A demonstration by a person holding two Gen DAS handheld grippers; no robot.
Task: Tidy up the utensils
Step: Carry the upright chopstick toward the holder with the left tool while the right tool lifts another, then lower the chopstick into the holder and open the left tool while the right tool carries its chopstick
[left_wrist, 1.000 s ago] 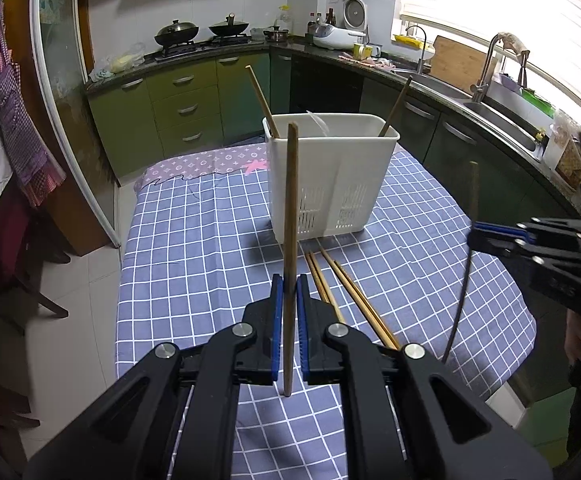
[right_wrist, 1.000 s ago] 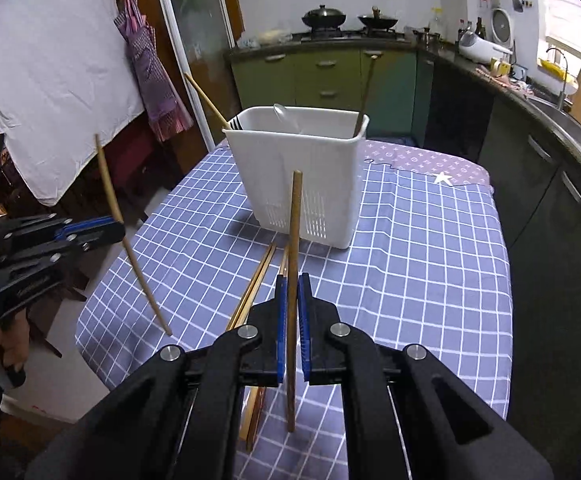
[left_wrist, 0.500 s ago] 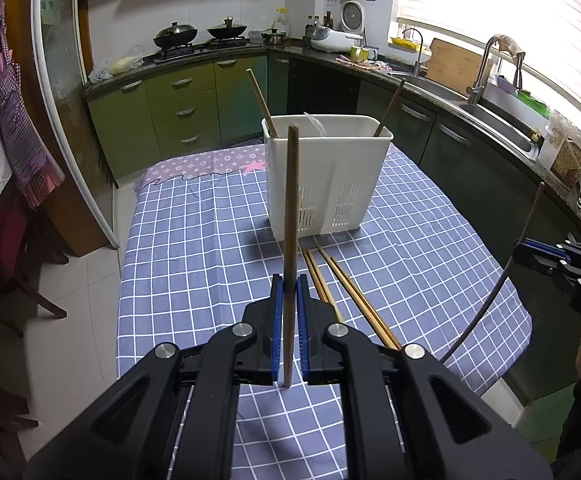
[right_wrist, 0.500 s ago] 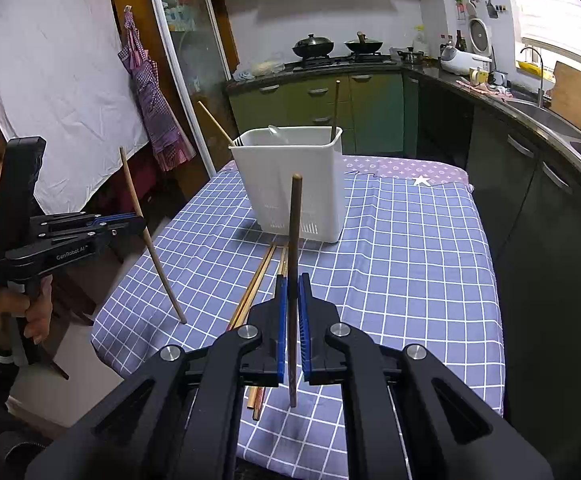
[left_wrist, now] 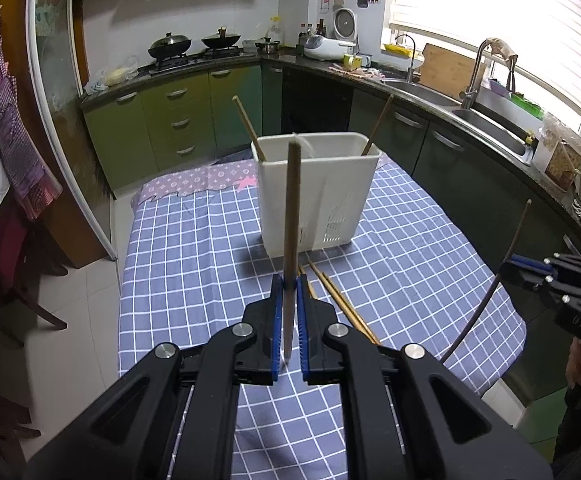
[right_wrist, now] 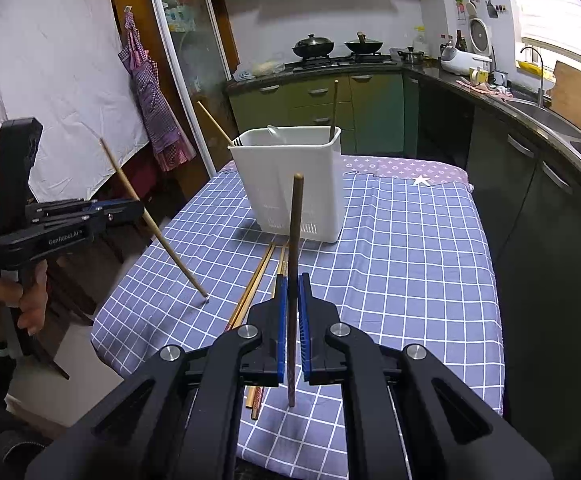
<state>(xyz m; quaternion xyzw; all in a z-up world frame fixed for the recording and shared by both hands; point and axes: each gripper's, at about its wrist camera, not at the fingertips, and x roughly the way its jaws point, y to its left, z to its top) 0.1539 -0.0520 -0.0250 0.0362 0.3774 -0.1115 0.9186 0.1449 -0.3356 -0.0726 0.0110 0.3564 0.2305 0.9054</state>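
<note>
In a green-cabinet kitchen, over the checked table (left_wrist: 194, 264), each claw, left (left_wrist: 289, 312) and right (right_wrist: 293, 316), pinches one upright chopstick (left_wrist: 292, 236) short of the white utensil holder (left_wrist: 322, 196); thin sticks may pivot and miss its rim.

Back on the stove, 2 lidded woks (left_wrist: 192, 44) sit side by side. A white rice cooker (left_wrist: 326, 47) stands on the counter, a purple checked apron (right_wrist: 150, 96) hangs at the doorway, and a cutting board (left_wrist: 446, 65) leans behind the sink (left_wrist: 486, 126).
</note>
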